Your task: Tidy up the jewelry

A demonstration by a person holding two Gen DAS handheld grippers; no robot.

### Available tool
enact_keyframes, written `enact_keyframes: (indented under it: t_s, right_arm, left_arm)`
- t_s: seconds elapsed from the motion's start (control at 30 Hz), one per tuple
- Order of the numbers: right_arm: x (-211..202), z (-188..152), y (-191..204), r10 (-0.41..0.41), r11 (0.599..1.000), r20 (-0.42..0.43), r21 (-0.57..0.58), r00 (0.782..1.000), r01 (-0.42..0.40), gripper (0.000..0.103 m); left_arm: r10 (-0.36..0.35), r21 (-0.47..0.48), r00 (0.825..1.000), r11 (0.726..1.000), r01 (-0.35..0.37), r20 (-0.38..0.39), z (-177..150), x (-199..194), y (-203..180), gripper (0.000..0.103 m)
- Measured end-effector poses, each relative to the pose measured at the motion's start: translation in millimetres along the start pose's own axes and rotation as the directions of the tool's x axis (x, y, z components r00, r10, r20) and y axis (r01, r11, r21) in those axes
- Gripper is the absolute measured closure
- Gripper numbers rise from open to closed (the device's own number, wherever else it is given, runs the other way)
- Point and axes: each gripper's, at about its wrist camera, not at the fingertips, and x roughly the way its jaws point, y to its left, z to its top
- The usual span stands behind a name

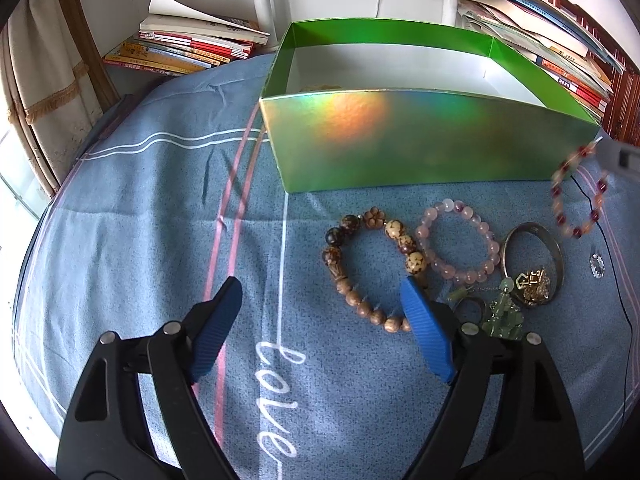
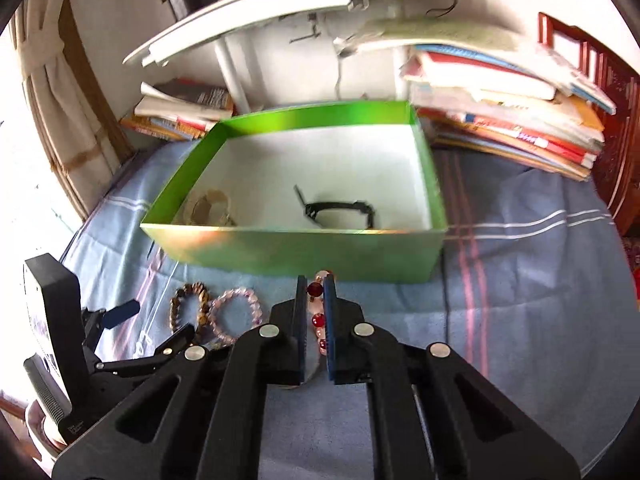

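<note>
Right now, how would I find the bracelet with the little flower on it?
Find the shiny green cardboard box on the blue bedspread. In front of it lies a row of jewelry; the leftmost piece is a brown wooden bead bracelet. Only it has a carved flower bead; its neighbour, the pale pink bead bracelet, has none.

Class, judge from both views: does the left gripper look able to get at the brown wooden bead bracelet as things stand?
Probably yes. The left gripper is open, the brown wooden bead bracelet lies uncovered on the blue cloth just ahead by its right finger, and nothing stands between them.
</note>
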Motion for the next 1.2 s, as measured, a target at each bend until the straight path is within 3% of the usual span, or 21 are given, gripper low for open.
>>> enact_keyframes:
  t_s: [0.23,0.3,0.37,0.5,0.6,0.73,0.93,1.03,1.2]
  right_arm:
    - [31.4,-9.1,-14.0,-0.072,0.997,-0.086,0.021,0.994,0.075,0.095]
    - [38.1,-13.5,-19.6,-0.090,0.995,-0.100,0.026,0.991,0.094,0.089]
    - [40.3,-17.0,-23.9,-0.144,0.989,-0.087,0.024,0.986,0.147,0.076]
    - [34.1,-15.8,-37.0,-0.219,0.974,-0.020,0.059,0.975,0.220,0.075]
    - [37.4,-17.1,-46.6,-0.264,0.961,-0.035,0.074,0.964,0.266,0.074]
    - [56.2,-24.7,-45.4,-0.194,0.979,-0.099,0.046,0.976,0.199,0.074]
    - [63.8,-27.1,-32.4,-0.228,0.974,-0.094,-0.023,0.969,0.227,0.074]
    - [61.0,-30.4,-29.4,-0.200,0.980,-0.096,-0.023,0.975,0.198,0.089]
    - [57.8,-32.2,-23.2,-0.185,0.983,-0.100,-0.032,0.978,0.183,0.093]
  left_arm:
    - [0.000,-0.031,0.999,1.000,0.001,0.034,3.6,-6.3,9.2,0.022]
    - [0.013,-0.040,0.999,0.999,-0.012,0.030,4.6,-4.0,10.6,0.022]
    - [0.030,-0.057,0.999,0.998,-0.029,0.021,5.6,0.5,11.7,0.022]
    - [0.076,-0.070,0.996,0.995,-0.072,0.052,5.8,2.2,12.1,0.022]
    - [0.059,-0.061,0.993,0.997,-0.053,0.106,4.8,-1.4,9.6,0.022]
    - [0.017,-0.056,0.993,0.998,-0.011,0.113,4.7,0.5,10.7,0.022]
    - [-0.040,-0.100,0.997,0.994,0.046,0.063,7.6,12.0,16.6,0.022]
    - [-0.034,-0.100,0.998,0.994,0.039,0.051,7.0,14.7,15.2,0.024]
    - [-0.035,-0.098,0.998,0.994,0.040,0.054,6.5,13.1,15.0,0.027]
